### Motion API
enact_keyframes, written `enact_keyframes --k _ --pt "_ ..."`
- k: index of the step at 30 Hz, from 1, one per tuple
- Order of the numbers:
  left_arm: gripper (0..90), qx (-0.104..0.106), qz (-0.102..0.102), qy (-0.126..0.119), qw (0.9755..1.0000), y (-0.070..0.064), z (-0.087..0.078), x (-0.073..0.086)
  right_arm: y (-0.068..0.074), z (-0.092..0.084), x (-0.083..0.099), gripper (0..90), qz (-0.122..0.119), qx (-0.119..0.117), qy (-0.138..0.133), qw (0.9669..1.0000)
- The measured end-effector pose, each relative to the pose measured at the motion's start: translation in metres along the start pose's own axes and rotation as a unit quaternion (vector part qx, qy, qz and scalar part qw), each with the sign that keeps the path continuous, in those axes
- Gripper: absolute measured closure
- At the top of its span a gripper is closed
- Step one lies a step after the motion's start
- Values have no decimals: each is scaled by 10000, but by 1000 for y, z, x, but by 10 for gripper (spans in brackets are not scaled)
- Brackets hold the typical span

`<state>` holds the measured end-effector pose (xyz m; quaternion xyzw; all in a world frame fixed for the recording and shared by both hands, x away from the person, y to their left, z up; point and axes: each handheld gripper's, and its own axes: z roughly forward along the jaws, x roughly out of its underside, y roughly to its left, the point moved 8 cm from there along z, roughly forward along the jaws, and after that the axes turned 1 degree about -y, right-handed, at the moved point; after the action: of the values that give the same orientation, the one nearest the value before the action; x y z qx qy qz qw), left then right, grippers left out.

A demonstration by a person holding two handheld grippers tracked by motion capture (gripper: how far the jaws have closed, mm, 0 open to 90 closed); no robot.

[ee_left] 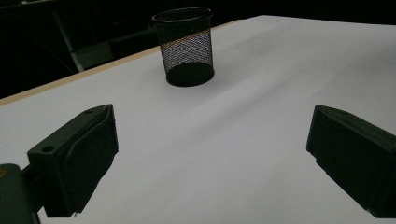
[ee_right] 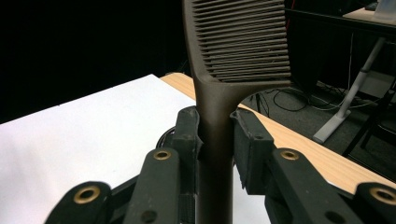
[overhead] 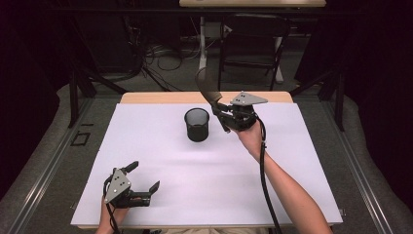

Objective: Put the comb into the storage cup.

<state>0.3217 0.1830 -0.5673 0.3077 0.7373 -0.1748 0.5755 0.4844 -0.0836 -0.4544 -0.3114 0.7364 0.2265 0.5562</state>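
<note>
the right tool (overhead: 225, 113) is clamped on the handle of a dark comb (overhead: 205, 85), held just right of the mesh cup (overhead: 197, 124); its long axis rises, apparently tilting away, toothed head (ee_right: 240, 39) uppermost. the left tool (overhead: 144, 176) rests low over the desk (overhead: 292, 161), jaws spread.

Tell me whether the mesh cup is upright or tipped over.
Upright. The mesh cup stands on its base on the white table, open rim facing up in the left gripper view.
</note>
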Motion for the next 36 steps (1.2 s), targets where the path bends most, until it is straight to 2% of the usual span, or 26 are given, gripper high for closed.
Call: enact_keyframes --k 36 --pt "25 -10 -16 2 10000 0 0 0 -2 20 -3 728 127 -13 -230 9997"
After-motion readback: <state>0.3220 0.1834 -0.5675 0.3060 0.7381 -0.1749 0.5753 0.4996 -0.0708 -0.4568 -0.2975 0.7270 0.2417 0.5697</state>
